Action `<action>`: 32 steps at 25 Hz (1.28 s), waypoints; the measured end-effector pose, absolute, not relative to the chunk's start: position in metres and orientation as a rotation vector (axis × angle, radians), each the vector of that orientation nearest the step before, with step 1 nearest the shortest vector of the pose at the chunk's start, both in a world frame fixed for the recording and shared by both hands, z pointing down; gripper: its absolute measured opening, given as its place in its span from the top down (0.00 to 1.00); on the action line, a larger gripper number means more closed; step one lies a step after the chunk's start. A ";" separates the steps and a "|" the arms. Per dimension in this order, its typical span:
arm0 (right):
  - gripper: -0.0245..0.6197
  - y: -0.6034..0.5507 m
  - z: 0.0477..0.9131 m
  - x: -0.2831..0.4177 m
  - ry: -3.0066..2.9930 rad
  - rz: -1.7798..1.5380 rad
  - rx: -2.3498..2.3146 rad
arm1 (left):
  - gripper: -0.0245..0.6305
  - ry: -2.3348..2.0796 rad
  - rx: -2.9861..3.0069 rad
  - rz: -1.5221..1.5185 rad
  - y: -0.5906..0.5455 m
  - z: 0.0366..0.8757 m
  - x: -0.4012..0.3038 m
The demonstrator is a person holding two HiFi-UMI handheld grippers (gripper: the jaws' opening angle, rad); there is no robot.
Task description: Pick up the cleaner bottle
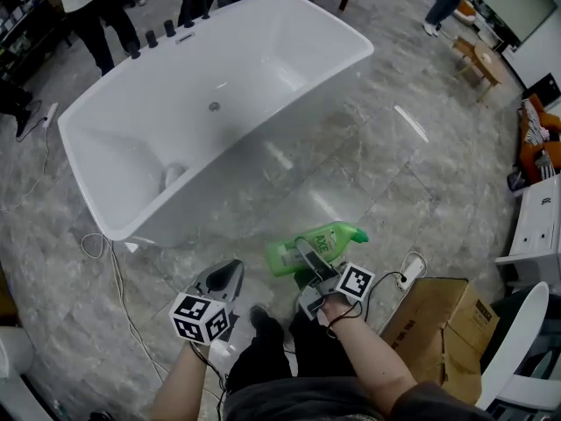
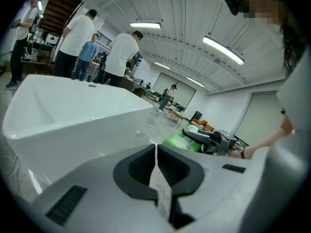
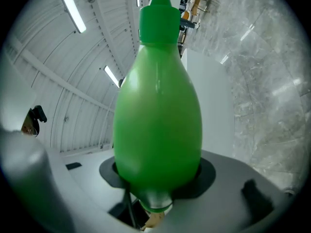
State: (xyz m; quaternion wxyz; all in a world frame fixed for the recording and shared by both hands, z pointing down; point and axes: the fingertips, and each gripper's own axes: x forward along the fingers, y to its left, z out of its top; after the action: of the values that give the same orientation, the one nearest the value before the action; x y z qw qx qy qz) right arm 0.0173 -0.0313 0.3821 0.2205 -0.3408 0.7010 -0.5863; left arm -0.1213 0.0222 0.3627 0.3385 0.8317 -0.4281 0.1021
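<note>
The green cleaner bottle (image 1: 317, 243) lies on its side in the air, cap toward the right, held up off the floor by my right gripper (image 1: 308, 254), which is shut on its body. In the right gripper view the bottle (image 3: 158, 110) fills the middle, its cap (image 3: 159, 14) pointing away from the jaws. My left gripper (image 1: 230, 276) hangs to the left of the bottle, apart from it, shut with nothing between its fingers. In the left gripper view its pads (image 2: 167, 168) meet, and the bottle (image 2: 183, 140) shows beyond on the right.
A large white bathtub (image 1: 114, 182) stands just ahead on the marble floor. A cardboard box (image 1: 443, 327) and a white chair (image 1: 517, 345) sit at the right. A white cable (image 1: 118, 279) trails on the floor at the left. People (image 2: 119, 57) stand behind the tub.
</note>
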 end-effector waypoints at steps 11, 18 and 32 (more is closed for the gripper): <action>0.65 0.041 0.334 0.013 2.150 -1.643 -0.796 | 0.93 -1.198 2.143 0.178 0.058 0.334 -0.102; 0.65 0.104 0.330 0.027 2.177 -1.692 -0.706 | 0.93 -1.207 2.105 0.219 0.115 0.342 -0.067; 0.65 0.237 0.294 0.120 2.109 -1.736 -0.714 | 0.93 -1.216 2.199 0.206 0.233 0.288 0.018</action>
State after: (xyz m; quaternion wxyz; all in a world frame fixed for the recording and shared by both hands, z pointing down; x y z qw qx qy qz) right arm 0.1198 0.2368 0.2937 0.1585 -0.2498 0.7376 -0.6070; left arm 0.0178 0.2328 0.2876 0.3055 0.8305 -0.4592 0.0777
